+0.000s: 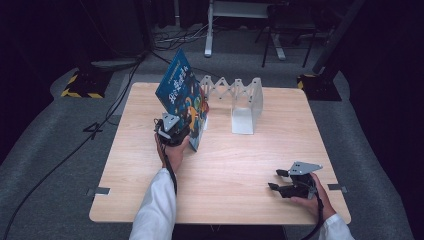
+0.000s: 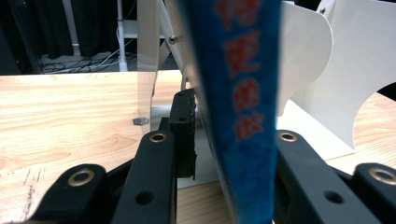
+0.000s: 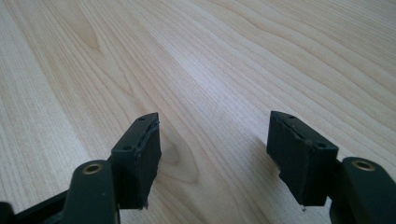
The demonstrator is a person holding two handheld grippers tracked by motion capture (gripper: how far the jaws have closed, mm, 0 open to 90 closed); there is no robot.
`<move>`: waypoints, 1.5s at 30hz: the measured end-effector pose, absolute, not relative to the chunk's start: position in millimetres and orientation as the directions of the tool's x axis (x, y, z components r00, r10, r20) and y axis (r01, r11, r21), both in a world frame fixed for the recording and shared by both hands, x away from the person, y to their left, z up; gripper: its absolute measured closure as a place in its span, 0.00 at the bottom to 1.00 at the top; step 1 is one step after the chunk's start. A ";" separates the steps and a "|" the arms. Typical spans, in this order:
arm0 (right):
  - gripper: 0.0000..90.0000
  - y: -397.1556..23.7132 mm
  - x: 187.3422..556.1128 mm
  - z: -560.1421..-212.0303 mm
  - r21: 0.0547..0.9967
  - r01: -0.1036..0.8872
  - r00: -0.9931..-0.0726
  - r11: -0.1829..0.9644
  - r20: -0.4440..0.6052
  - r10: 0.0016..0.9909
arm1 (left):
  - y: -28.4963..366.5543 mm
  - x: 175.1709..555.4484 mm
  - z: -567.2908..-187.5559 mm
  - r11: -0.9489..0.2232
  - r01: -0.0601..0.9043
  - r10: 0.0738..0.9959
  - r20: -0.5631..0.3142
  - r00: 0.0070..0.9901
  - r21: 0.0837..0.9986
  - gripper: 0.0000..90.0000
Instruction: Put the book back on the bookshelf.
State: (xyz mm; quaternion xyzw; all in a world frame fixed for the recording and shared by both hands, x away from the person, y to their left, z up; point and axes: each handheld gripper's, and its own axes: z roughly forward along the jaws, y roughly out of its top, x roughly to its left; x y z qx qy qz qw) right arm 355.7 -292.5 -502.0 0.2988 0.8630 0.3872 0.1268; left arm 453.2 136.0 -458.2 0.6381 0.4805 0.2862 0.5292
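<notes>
A blue picture book (image 1: 182,95) stands tilted on the wooden table (image 1: 235,165), its lower edge by the left end of a white folding rack (image 1: 247,102). My left gripper (image 1: 172,132) is at the book's lower near corner, jaws on either side of it. In the left gripper view the blue spine (image 2: 238,93) runs up between the jaws. A thin gap shows between the left pad (image 2: 184,135) and the spine, and the right pad is hidden behind the book. My right gripper (image 1: 276,179) rests at the table's near right, open (image 3: 215,140), with bare wood between its pads.
The white rack's panels (image 2: 327,84) rise just behind the book. Beyond the table are grey floor, black cables (image 1: 65,155), a yellow-and-black striped stand base (image 1: 80,85) and desk legs (image 1: 209,30). A small metal plate (image 1: 100,190) sticks out at the table's near left edge.
</notes>
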 end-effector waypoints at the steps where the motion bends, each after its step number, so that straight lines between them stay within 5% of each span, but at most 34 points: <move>1: 0.39 -292.6 355.8 -502.0 0.744 0.417 -0.790 0.522 0.012 0.614 | 134.3 452.4 -458.9 0.023 0.312 0.916 -0.145 0.373 0.950 0.79; 45: 0.39 -293.7 357.2 -501.7 0.744 0.433 -0.781 0.509 0.028 0.624 | 135.8 433.2 -441.2 -0.117 0.306 0.879 -0.045 0.475 0.945 0.57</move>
